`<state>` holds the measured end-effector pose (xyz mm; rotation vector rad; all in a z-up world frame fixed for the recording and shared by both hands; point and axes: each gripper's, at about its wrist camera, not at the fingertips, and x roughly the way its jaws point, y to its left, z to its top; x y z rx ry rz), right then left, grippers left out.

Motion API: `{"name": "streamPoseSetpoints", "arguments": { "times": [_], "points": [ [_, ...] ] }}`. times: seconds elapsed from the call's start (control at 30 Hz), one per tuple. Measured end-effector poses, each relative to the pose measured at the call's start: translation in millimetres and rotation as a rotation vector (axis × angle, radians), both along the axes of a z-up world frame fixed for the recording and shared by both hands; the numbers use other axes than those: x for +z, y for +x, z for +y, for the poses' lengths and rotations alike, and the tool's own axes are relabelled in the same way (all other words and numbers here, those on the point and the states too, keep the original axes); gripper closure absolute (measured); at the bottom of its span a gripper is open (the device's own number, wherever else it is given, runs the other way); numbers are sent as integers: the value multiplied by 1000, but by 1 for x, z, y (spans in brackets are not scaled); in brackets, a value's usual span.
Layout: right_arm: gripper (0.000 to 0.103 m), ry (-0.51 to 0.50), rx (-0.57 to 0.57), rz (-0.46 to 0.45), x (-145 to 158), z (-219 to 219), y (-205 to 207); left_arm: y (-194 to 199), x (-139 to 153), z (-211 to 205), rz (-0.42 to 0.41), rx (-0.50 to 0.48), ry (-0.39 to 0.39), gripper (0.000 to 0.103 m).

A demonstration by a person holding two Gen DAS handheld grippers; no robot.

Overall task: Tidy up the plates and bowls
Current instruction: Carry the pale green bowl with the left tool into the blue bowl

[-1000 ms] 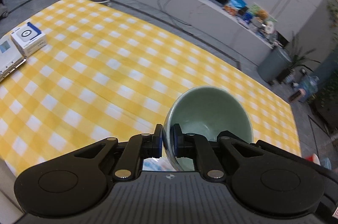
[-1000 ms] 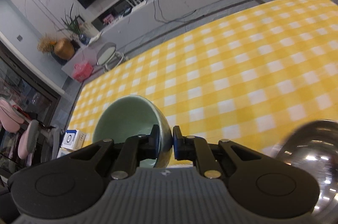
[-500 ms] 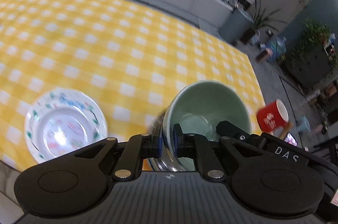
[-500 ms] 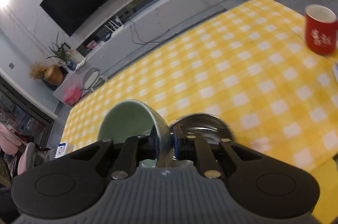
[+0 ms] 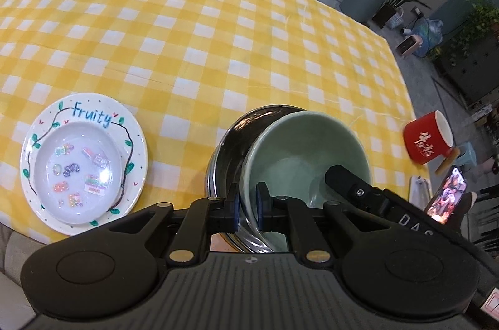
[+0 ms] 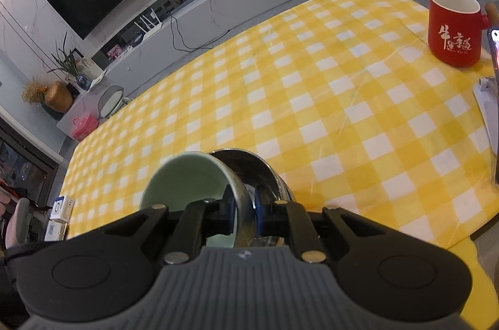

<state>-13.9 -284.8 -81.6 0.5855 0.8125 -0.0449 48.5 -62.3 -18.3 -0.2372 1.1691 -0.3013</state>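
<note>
A pale green ceramic bowl [image 5: 307, 155] is held tilted over a steel bowl [image 5: 232, 143] at the near edge of the yellow checked table. My left gripper [image 5: 248, 207] is shut on the green bowl's left rim. My right gripper [image 6: 242, 207] is shut on its right rim; the bowl [image 6: 187, 183] and steel bowl [image 6: 255, 171] also show in the right wrist view. The right gripper's finger [image 5: 349, 183] reaches into the bowl in the left wrist view. A white "Fruity" plate [image 5: 82, 163] lies to the left.
A red mug [image 5: 428, 140] stands at the right table edge, also in the right wrist view [image 6: 453, 32]. A phone on a stand [image 5: 446, 196] is beside it. White boxes [image 6: 62, 207] sit at the far left. Yellow checked cloth [image 5: 218, 34] stretches behind.
Both grippers carried the green bowl across the table to the steel bowl and lowered it; it now sits partly inside the steel bowl. The plate and mug came into fuller view.
</note>
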Motion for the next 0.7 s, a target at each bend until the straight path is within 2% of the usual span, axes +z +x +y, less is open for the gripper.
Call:
{"name": "streamPoseSetpoints", "arguments": {
  "times": [0.13, 0.47, 0.7],
  "points": [
    [93, -48, 15, 4, -2, 6, 2, 3, 0, -3, 0, 1, 33, 91],
    [94, -163, 41, -4, -2, 15, 4, 4, 2, -3, -7, -15, 40, 90],
    [102, -176, 33, -26, 2, 12, 3, 1, 16, -2, -77, -21, 67, 90]
  ]
}}
